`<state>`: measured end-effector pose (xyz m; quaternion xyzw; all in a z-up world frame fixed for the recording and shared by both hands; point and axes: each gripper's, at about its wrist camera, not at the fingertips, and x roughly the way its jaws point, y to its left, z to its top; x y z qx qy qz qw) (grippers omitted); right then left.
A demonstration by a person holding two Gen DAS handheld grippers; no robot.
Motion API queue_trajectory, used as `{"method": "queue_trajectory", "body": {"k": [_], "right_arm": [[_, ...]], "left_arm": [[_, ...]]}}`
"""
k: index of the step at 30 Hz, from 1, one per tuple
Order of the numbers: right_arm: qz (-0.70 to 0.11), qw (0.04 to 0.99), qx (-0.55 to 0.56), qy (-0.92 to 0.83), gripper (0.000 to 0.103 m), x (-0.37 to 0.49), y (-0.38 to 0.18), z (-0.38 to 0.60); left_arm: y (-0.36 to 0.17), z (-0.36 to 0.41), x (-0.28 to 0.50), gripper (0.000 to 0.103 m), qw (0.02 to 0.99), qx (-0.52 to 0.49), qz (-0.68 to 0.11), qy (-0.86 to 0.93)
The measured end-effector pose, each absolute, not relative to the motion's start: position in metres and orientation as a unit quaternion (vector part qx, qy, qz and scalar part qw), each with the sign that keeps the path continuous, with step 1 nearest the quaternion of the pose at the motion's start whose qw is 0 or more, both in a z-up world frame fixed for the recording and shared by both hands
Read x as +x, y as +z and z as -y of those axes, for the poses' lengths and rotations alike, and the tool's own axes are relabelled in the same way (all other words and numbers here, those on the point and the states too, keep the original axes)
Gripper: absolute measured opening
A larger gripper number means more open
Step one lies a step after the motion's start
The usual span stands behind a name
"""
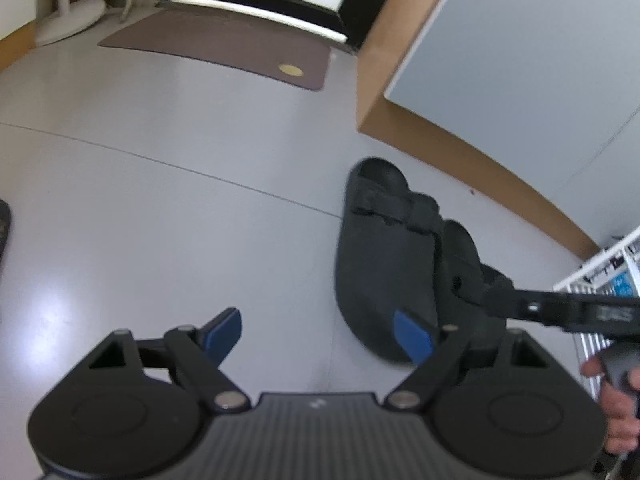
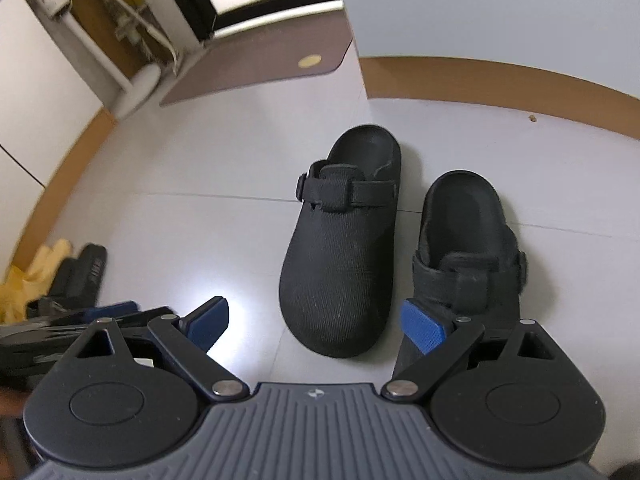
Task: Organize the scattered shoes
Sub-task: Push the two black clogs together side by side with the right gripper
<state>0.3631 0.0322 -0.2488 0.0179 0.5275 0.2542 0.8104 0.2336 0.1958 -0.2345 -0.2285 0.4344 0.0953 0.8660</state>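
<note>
Two black clogs sit side by side on the pale grey floor, near the corner where the brown baseboard [image 2: 500,80] runs along the wall. Seen from my right wrist, the nearer-left clog [image 2: 340,256] points its rounded toe toward me, strap buckled across the instep, and the second clog [image 2: 468,240] lies just beside it on the right, set a little closer to me, with a narrow strip of floor between them. My right gripper [image 2: 316,326] hangs low over the floor in front of the pair, its blue-padded fingers [image 2: 424,330] spread wide and holding nothing; the right pad overlaps the second clog's strap in the view, though I cannot tell whether it touches. My left gripper [image 1: 318,336] is likewise spread apart and empty, hovering above bare floor to the left of the shoes, with the first clog just past its right pad. Farther out, a brown mat [image 2: 260,64] lies before a bright doorway, a white fan base [image 2: 136,92] stands by the left wall, and some yellow fabric [image 2: 28,280] with dark slippers [image 2: 82,276] sits at the left edge.
</note>
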Motion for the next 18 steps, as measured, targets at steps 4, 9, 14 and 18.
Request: {"method": "queue_trajectory", "body": {"k": [4, 9, 14, 18], "right_arm": [[-0.541, 0.808, 0.003, 0.234, 0.096, 0.381, -0.268, -0.049], [-0.560, 0.804, 0.005, 0.202, 0.096, 0.397, -0.299, -0.062], [-0.570, 0.801, 0.000, 0.186, 0.097, 0.406, -0.315, -0.065], [-0.561, 0.806, -0.010, 0.189, 0.097, 0.408, -0.320, -0.073]], "left_arm": [[-0.238, -0.208, 0.227, 0.088, 0.866, -0.237, -0.427, 0.108], [-0.246, -0.217, 0.224, 0.088, 0.858, -0.240, -0.437, 0.121], [-0.256, -0.214, 0.225, 0.088, 0.850, -0.240, -0.455, 0.113], [-0.260, -0.213, 0.218, 0.089, 0.848, -0.243, -0.457, 0.112]]}}
